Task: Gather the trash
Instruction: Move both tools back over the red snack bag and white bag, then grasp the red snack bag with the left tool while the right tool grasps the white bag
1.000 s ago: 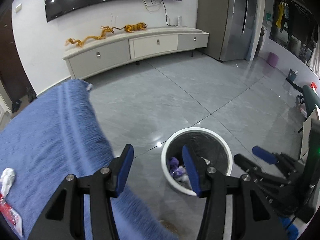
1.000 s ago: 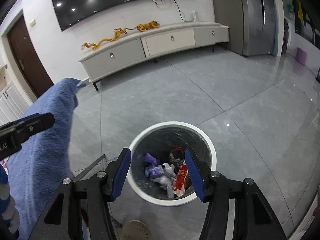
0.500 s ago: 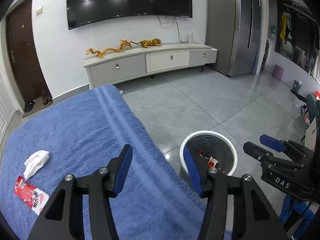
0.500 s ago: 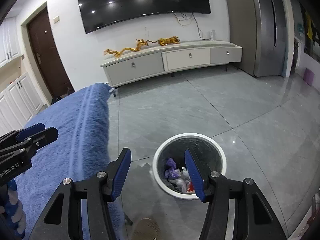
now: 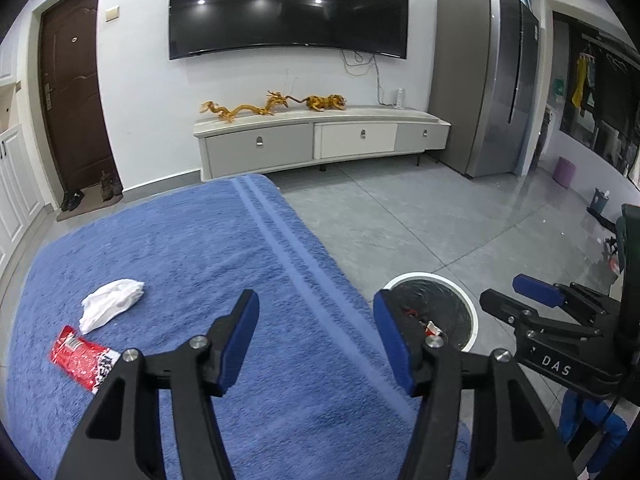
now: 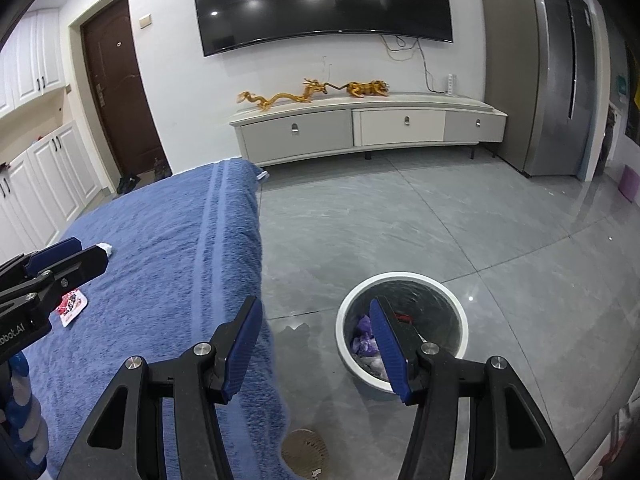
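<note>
Right now both tools are held with jaws spread and nothing between them, the left gripper [image 5: 316, 344] over a blue towel [image 5: 200, 260] and the right gripper [image 6: 316, 344] by the towel's edge, above grey floor tiles [image 6: 440, 220]. Left of the left gripper a white tissue [image 5: 112, 309] and red wrapper [image 5: 82, 358] lie on the towel, while the white bin [image 6: 402, 330], holding scraps, stands on the floor beside it. Beyond are a low cabinet [image 5: 320, 142], wall television [image 5: 288, 8] and brown door [image 5: 74, 96].

I count 2 trash pcs on the blue towel [image 5: 192, 248]: 1 white tissue [image 5: 111, 305], 1 red wrapper [image 5: 82, 353], both left of my left gripper [image 5: 316, 338]; 1 bin [image 6: 401, 330].
</note>
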The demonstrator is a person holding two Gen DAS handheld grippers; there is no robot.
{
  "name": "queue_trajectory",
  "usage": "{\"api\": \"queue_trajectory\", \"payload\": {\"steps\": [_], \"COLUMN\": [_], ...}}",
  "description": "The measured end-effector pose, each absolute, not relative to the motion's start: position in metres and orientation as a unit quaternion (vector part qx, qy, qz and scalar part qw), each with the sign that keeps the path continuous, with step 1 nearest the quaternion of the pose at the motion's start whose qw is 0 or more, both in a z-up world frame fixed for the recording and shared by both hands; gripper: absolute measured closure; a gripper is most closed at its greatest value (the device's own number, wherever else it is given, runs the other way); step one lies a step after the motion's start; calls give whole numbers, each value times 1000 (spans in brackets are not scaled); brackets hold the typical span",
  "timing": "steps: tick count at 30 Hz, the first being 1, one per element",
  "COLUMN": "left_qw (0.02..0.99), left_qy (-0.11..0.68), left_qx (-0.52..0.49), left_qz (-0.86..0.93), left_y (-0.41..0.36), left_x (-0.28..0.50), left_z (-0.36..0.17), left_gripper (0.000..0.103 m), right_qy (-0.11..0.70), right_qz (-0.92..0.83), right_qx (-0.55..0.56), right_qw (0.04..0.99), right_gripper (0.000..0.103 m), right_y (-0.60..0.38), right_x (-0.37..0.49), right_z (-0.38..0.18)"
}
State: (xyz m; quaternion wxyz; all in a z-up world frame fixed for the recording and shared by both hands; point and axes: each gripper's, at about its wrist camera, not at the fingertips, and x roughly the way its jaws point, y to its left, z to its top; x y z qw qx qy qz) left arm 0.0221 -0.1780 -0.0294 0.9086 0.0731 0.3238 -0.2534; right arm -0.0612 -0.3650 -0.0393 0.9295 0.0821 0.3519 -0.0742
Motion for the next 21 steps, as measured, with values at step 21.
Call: {"api": "queue_trajectory", "payload": {"steps": [21], "left_qw": [914], "left_qy": [402], "left_qx": [-51], "left_qz": [-18], "left_y": [24], "left_x": [95], "left_z": [-102], "left_gripper": [25], "right_qy": [383], "right_qz": [123], "right_qx": [-1], "right_qw": [916], "right_gripper": [48], "right_y": [-219], "right_x": [57], "right_z": [-56]}}
